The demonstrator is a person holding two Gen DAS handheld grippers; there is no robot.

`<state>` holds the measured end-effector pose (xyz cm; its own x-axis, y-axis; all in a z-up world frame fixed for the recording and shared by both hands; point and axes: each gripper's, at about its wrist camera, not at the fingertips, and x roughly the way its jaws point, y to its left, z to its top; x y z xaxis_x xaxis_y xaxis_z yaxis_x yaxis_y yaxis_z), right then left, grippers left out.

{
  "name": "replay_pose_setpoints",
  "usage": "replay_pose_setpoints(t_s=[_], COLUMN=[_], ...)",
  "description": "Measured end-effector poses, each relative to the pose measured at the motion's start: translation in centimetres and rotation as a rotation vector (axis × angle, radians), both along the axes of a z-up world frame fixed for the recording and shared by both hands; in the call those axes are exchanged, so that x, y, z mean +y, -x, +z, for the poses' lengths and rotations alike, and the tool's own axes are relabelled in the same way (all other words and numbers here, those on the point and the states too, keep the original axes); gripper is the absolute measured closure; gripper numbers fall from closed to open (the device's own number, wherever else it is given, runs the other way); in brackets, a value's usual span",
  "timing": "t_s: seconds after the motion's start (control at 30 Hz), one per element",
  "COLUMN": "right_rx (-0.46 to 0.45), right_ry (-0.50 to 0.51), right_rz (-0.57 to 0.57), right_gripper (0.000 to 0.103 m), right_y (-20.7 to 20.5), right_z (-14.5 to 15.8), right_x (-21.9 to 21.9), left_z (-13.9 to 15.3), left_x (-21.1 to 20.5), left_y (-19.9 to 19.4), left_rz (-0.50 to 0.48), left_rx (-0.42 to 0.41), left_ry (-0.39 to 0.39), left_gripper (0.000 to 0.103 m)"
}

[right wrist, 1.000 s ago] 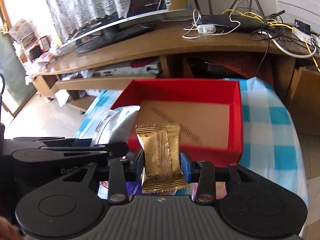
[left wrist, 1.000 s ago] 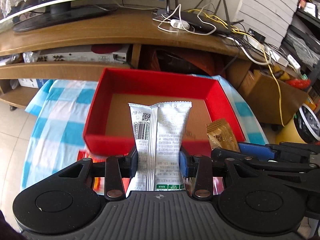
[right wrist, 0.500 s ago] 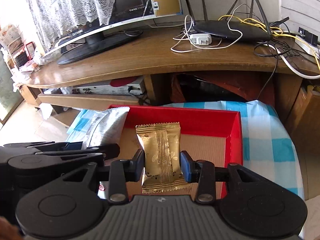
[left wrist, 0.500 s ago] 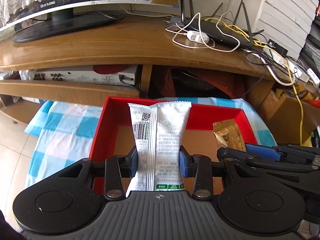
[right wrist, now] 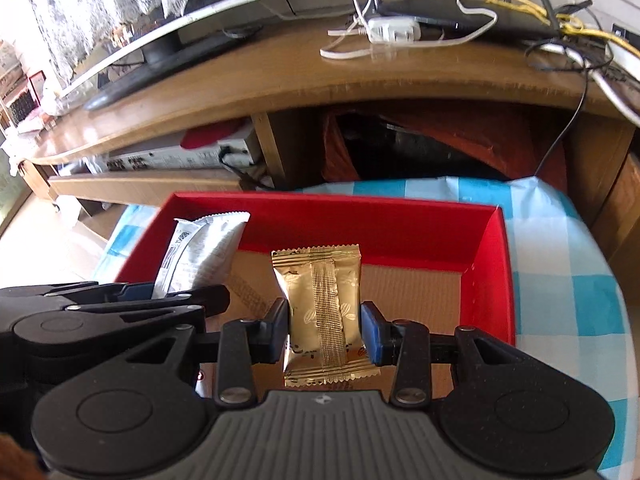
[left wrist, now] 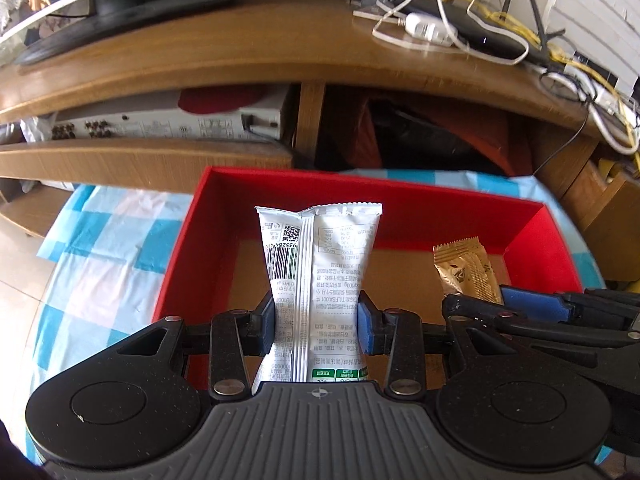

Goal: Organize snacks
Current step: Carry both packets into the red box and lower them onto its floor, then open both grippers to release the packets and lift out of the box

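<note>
Looking along the left gripper (left wrist: 316, 320) in its own wrist view, the jaws are clamped on a tall white foil snack packet with a barcode and small print (left wrist: 318, 280), pinched at its waist and standing upright over the left half of a shallow red cardboard box with a brown floor (left wrist: 400, 196); the box sits on a blue-and-white checked cloth (left wrist: 100, 248). No snack lies on the box floor that shows, so I judge the sorting barely begun: both packets are over the box but neither is let go. In the right wrist view, the right gripper (right wrist: 325, 328) is closed on a small gold foil snack sachet with a crimped seam (right wrist: 322, 312), held upright above the middle of the same box, with the white packet just beside it to the left. Releasing both is what remains.
</note>
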<state>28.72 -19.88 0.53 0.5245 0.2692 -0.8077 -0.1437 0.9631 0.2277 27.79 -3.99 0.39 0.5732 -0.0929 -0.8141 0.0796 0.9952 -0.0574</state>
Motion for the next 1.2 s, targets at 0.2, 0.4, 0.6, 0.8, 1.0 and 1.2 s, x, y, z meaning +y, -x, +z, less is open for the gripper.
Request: replay_pose_setpoints(t_s=[0.2,0.4,0.6,0.8,1.0,1.2], right_rx=[0.034,0.066,0.07,0.05,0.012,-0.013], right_ry=[0.019,0.045,0.06,0.051,0.031,0.014], right_rz=[0.018,0.034,0.025,0.016,0.005,-0.005], right_gripper=[0.057,0.056,0.056,0.055,0.053,0.052], right_y=[-0.3,-0.2,-0.2,0.1,1.3,3.6], right_z=[-1.8,-3.1,-3.3,-2.2,0.3,2.6], right_x=[0.5,0.8,0.5,0.3,-0.2,-0.6], left_z=[-1.7,-2.8,-2.8,-1.7,0.4,2.1], left_x=[0.3,0.2,0.2,0.6,1.3,1.4], left_y=[-0.2,0.1,0.3,0.6,1.8,4.3], left_rz=[0.01,0.007,0.007,0.015,0.025,0.004], left_rx=[0.042,0.073,0.064,0.046,0.019,0.015], left_ry=[-0.021,-0.038,-0.049,-0.031,0.007,0.025], left_gripper=[0.057,0.055,0.043,0.038,0.031,0.027])
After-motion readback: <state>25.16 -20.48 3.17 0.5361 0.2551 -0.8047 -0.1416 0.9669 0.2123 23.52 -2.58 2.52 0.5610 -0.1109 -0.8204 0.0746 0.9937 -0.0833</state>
